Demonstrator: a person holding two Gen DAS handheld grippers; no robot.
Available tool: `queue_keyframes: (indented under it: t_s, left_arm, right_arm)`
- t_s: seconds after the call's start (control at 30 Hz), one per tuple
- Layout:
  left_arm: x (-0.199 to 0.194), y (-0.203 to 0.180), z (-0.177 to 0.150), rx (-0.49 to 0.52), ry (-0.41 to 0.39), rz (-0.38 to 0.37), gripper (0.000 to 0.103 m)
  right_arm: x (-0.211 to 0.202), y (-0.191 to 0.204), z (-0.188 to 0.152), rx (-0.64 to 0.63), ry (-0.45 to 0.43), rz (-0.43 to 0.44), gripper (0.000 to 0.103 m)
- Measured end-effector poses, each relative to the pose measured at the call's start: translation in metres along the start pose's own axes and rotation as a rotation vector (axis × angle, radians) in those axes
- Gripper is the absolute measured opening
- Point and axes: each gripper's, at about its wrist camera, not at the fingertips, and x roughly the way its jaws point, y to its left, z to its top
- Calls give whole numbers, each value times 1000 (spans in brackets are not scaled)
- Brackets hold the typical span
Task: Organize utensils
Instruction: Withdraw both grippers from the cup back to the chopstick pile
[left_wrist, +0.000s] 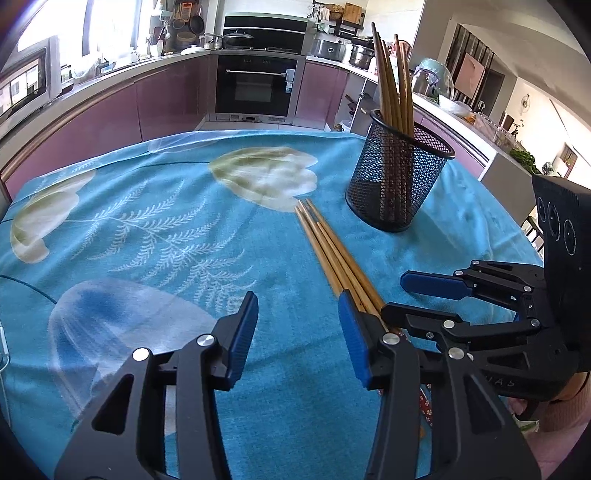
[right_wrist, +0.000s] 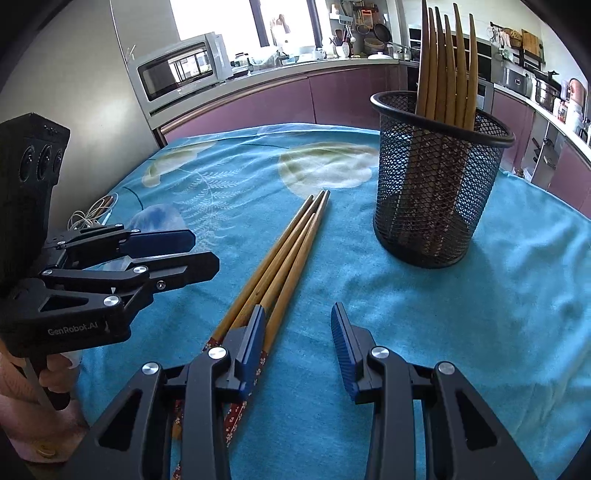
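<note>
A bundle of several wooden chopsticks lies on the blue floral tablecloth, its patterned red ends toward me. A black mesh cup stands beyond them with several chopsticks upright inside. My left gripper is open over bare cloth, just left of the bundle, with its right finger beside the sticks. My right gripper is also open, with only cloth in its gap. Its left finger covers the near part of the bundle.
A white cable lies coiled at the table's left edge. Purple kitchen cabinets, an oven and a microwave ring the table beyond the cloth. A hand holds each gripper's handle at the near edge.
</note>
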Motion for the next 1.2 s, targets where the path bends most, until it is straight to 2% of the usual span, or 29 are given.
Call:
queue_keyframes:
  t_s: [0.47,0.77,1.2]
  left_arm:
    - [17,-14,-3,41,44,-25,46]
    - [23,-18,-3,64,55,0,46]
    - [22,-17,-3,72,67,24,36]
  right_arm:
    - [0,-7,1,40,-3,-21,31]
    - [-1,-9,1,49,-3,-18,29]
    - [1,-8,4,37,-3,-37,28]
